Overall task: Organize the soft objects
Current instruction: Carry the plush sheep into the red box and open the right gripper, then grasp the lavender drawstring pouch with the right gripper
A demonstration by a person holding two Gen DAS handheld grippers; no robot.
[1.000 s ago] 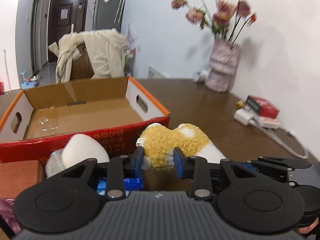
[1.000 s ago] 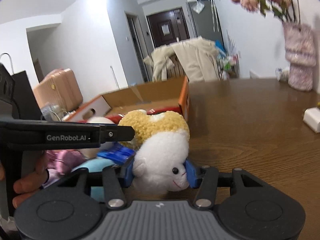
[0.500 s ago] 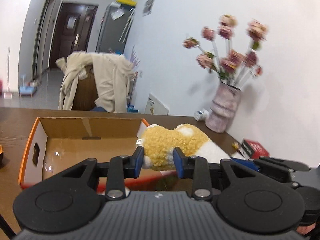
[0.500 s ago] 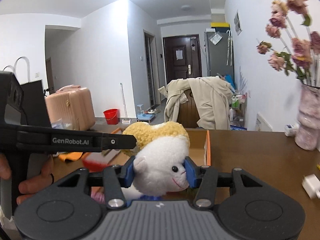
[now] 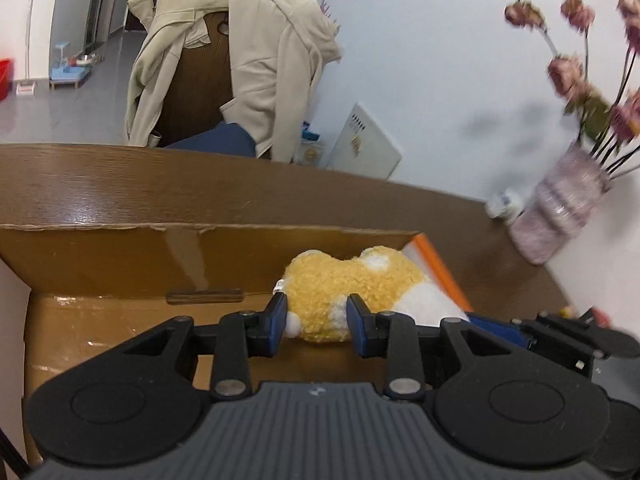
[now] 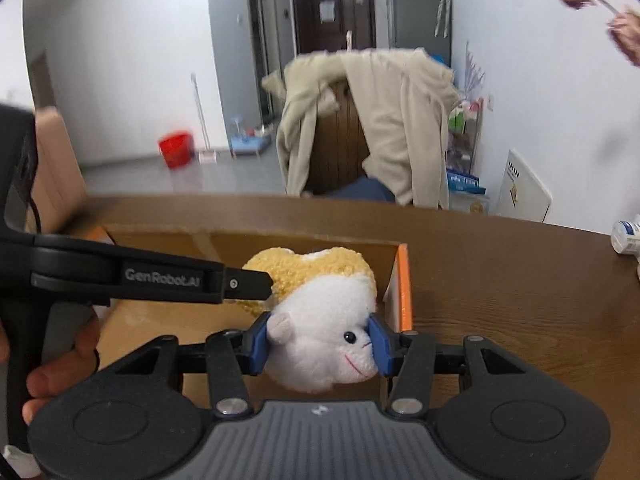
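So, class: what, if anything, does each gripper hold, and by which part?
Both hold one plush toy: right gripper clamps its white head, left gripper its yellow body.

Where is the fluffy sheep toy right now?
In both wrist views the sheep hangs over the box, near its orange right wall, pinched by the left gripper and right gripper.

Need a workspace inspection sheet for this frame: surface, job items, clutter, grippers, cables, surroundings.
Surface: brown wooden table, glossy.
Job's things: plush toy, yellow fleece body and white head, held over the open cardboard box with orange edges; box floor looks bare where visible.
Clutter: pink vase with dried flowers, small white bottle beside it.
Grippers: left gripper shut on the toy's yellow body; right gripper shut on its white head; a hand on the left handle.
Cables: nothing seen.
Surroundings: chair draped with a beige jacket, red bucket, dark door.
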